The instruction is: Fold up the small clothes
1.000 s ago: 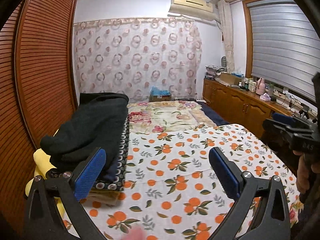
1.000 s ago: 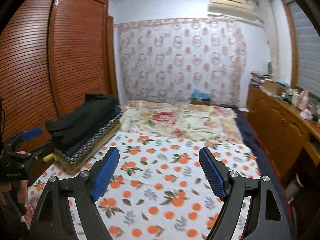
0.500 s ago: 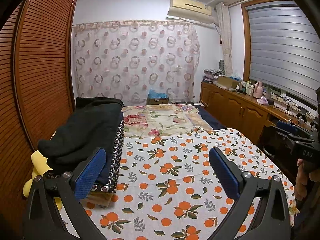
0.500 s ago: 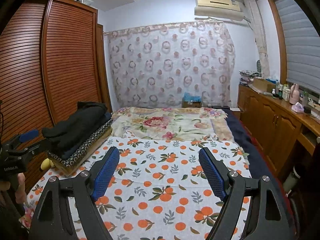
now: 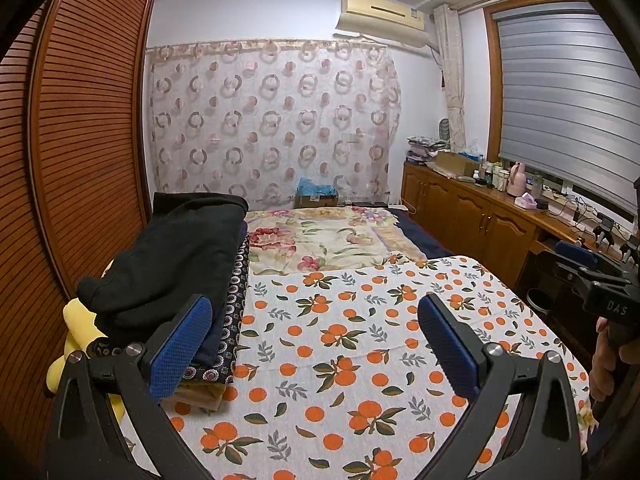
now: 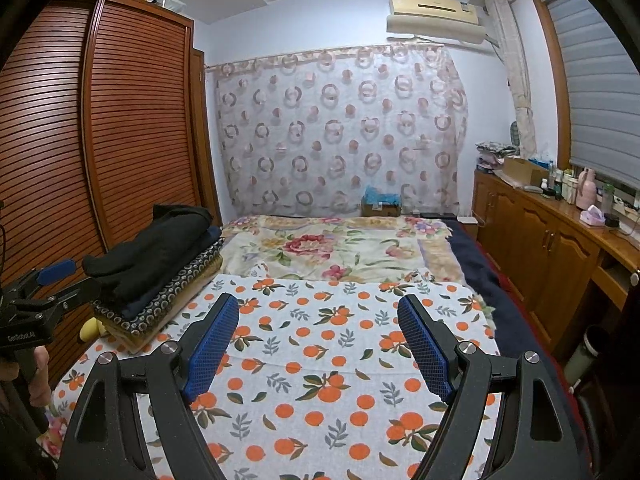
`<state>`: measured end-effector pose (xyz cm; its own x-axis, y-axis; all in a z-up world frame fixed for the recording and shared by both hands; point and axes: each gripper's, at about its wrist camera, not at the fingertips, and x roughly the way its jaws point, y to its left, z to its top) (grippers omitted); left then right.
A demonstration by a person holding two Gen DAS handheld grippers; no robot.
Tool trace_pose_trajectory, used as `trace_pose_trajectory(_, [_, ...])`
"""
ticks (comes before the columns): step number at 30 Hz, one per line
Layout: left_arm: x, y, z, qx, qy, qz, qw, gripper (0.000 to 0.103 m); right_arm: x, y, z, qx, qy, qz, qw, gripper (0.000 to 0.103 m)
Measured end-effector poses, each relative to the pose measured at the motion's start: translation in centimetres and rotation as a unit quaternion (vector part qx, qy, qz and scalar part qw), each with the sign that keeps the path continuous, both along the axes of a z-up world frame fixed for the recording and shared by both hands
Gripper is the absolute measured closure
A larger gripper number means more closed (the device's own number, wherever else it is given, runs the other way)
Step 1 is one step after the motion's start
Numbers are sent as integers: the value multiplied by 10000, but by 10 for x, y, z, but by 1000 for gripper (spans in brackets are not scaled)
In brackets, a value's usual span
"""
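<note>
A white cloth printed with oranges (image 5: 360,340) (image 6: 340,340) lies spread flat over the near half of the bed. At the bed's left edge is a stack of folded clothes (image 5: 172,260) (image 6: 152,248), with a black garment on top of dark patterned pieces. My left gripper (image 5: 314,308) hangs open over the cloth just right of the stack, nothing between its blue pads. My right gripper (image 6: 318,304) is also open and empty above the cloth's middle. Each gripper shows in the other's view, hand-held at the bed's sides: the right gripper (image 5: 580,264), the left gripper (image 6: 68,280).
A louvered wooden wardrobe (image 5: 80,160) runs along the left. A floral blanket (image 6: 340,248) covers the far bed. Wooden cabinets (image 6: 560,248) with bottles line the right wall. A yellow soft item (image 5: 76,320) lies beside the stack. A patterned curtain (image 5: 272,120) hangs at the back.
Both views have shifted only slightly and the right one has levelled a little. Both grippers stay open and empty; cloth and stack lie as before.
</note>
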<state>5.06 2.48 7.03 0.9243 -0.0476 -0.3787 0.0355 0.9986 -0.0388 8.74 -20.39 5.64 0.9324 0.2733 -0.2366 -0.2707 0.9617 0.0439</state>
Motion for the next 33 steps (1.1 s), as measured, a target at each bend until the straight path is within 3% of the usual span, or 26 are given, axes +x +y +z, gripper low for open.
trace_pose_trajectory(33, [0,1,0,-6,1,-2,10000,0,3,-6,1,13,-9,10,10000,20])
